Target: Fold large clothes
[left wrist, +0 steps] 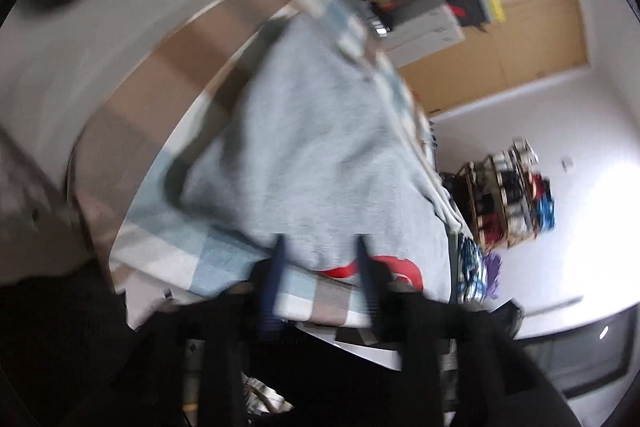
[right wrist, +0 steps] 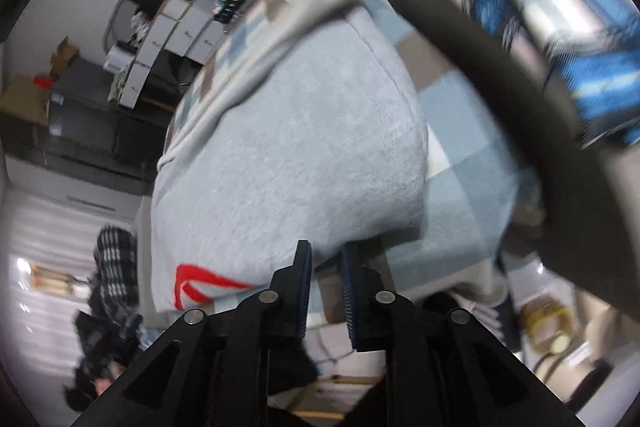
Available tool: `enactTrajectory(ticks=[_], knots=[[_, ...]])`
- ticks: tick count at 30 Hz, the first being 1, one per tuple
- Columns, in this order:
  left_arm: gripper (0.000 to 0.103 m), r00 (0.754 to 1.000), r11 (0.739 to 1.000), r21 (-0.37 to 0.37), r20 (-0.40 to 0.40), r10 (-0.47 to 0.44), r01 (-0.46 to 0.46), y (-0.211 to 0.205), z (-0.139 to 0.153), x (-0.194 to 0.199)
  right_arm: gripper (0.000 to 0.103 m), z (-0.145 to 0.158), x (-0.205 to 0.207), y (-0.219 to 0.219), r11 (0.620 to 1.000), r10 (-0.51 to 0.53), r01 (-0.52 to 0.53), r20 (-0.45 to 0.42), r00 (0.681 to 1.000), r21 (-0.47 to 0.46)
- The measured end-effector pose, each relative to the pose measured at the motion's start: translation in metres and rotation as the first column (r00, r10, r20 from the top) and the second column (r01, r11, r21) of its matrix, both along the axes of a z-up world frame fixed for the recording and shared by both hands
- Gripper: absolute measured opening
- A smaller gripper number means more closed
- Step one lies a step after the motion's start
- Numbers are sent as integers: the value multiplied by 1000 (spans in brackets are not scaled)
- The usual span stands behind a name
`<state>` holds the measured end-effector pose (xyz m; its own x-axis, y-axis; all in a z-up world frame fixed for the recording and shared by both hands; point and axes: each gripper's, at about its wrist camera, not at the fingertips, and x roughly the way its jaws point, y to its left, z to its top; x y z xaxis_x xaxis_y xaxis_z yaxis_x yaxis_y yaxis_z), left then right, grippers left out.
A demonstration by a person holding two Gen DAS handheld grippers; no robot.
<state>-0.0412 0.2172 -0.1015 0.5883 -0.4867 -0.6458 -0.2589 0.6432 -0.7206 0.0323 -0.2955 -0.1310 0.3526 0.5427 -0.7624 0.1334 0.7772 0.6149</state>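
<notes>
Folded pale grey fleece sweatshirt (left wrist: pixel 320 147) with red print lying on blue-and-brown checked blanket (left wrist: pixel 224 267), left gripper (left wrist: pixel 320 239) and right gripper (right wrist: pixel 324 251) spread, empty, above near edge; blurred dark strap (right wrist: pixel 500 67) crossing right view.

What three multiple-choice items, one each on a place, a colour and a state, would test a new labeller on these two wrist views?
1. Where does the light grey garment lie?
A. on a checked blanket
B. on a bare floor
C. on a hanger

2. What colour is the garment's print?
A. green
B. red
C. yellow

3. How does the right gripper stand?
A. clamped on the garment
B. open, holding nothing
C. out of view

A: the checked blanket shows around it.
B: red strokes show near its hem.
B: a gap shows between its fingers.
</notes>
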Motion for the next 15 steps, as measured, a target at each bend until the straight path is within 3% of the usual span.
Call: enactTrajectory(ticks=[1,2,4,7,11,13,15], knots=[[53,999,999,40,29,-13,12,-7,11,4,35,12,-2,0,1000,11,-10,43,999,-15],[56,998,996,85,50,-38,34,-15,19,7,72,21,-4,-1,1000,16,-15,79,997,-24],[56,990,982,170,96,-103,86,-37,36,24,99,49,-7,-2,998,-9,20,216,976,-52],[57,982,956,259,91,-167,139,-66,44,61,99,76,14,12,993,35,3,322,946,-118],[57,972,925,323,50,-228,201,-103,37,119,99,73,71,36,967,93,-23,266,960,-253],[58,967,894,387,23,-255,226,-118,27,134,99,61,111,55,904,168,-63,217,962,-422],[58,960,859,442,-15,-280,258,-135,16,153,98,46,144,74,794,259,-121,153,954,-596]])
